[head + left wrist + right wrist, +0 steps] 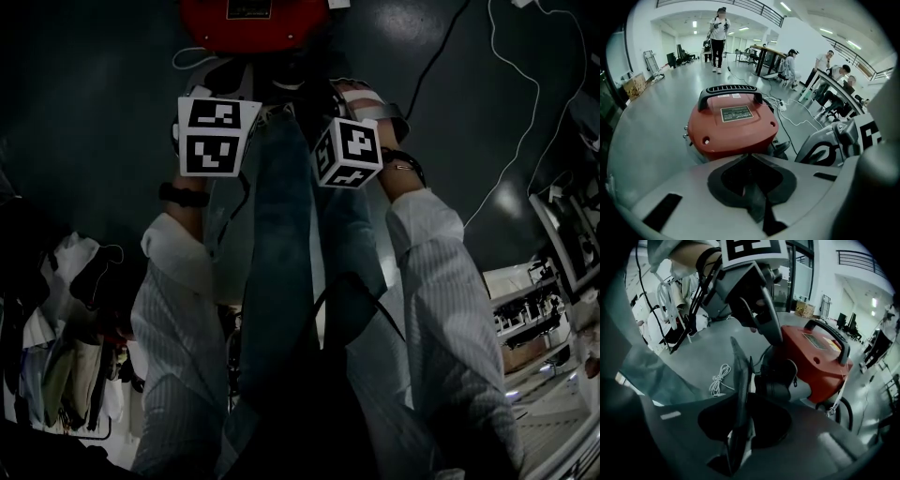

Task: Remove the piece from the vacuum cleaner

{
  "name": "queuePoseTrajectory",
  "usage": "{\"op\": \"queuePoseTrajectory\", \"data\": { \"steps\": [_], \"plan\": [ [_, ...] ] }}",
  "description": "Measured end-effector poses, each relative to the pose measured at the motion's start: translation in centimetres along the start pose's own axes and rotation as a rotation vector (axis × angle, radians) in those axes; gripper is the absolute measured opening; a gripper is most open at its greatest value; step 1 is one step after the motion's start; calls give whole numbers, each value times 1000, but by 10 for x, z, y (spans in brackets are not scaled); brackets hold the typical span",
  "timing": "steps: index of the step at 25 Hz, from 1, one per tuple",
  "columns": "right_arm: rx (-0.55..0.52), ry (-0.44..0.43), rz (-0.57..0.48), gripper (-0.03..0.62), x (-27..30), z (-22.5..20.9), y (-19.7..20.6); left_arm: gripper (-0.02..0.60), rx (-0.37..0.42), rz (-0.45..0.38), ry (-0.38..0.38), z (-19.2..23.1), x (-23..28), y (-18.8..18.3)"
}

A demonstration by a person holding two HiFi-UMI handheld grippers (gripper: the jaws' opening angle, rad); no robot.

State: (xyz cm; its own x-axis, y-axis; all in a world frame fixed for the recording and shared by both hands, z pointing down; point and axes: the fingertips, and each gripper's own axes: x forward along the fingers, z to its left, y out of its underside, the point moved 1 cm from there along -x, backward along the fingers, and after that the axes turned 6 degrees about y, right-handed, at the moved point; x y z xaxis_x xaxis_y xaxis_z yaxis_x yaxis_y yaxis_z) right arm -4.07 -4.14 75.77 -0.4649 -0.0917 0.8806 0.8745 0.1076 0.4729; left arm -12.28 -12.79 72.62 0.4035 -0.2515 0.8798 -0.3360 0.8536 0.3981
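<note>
A red vacuum cleaner [731, 129] with a black carry handle [733, 90] stands on the grey floor, at the top edge of the head view [253, 21]. A black round fitting [780, 376] sits on its near side. My right gripper [743, 359] has its jaws close together, tips just left of that fitting; I cannot see whether they pinch anything. My left gripper [750, 161] looks shut with nothing in it and points at the vacuum's lower front. In the right gripper view its fingers [764, 319] reach down onto the fitting from above.
A coiled white cable [721, 378] lies on the floor left of the vacuum, and a black hose [846, 413] curls at its right. More cables [525, 141] run across the floor. People [718, 33] and tables [768, 54] stand far behind. Clutter [66, 356] is at my left.
</note>
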Motion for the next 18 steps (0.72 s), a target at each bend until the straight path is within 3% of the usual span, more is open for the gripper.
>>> {"op": "queuePoseTrajectory", "data": {
  "steps": [4,18],
  "plan": [
    [33,-30,-1,44,-1,2,0,6,8,-1,-28,1,1,1],
    [-22,-84,-14,40,-8,21,0,6,-33,-11,-56,4,-3,-1]
  ]
}}
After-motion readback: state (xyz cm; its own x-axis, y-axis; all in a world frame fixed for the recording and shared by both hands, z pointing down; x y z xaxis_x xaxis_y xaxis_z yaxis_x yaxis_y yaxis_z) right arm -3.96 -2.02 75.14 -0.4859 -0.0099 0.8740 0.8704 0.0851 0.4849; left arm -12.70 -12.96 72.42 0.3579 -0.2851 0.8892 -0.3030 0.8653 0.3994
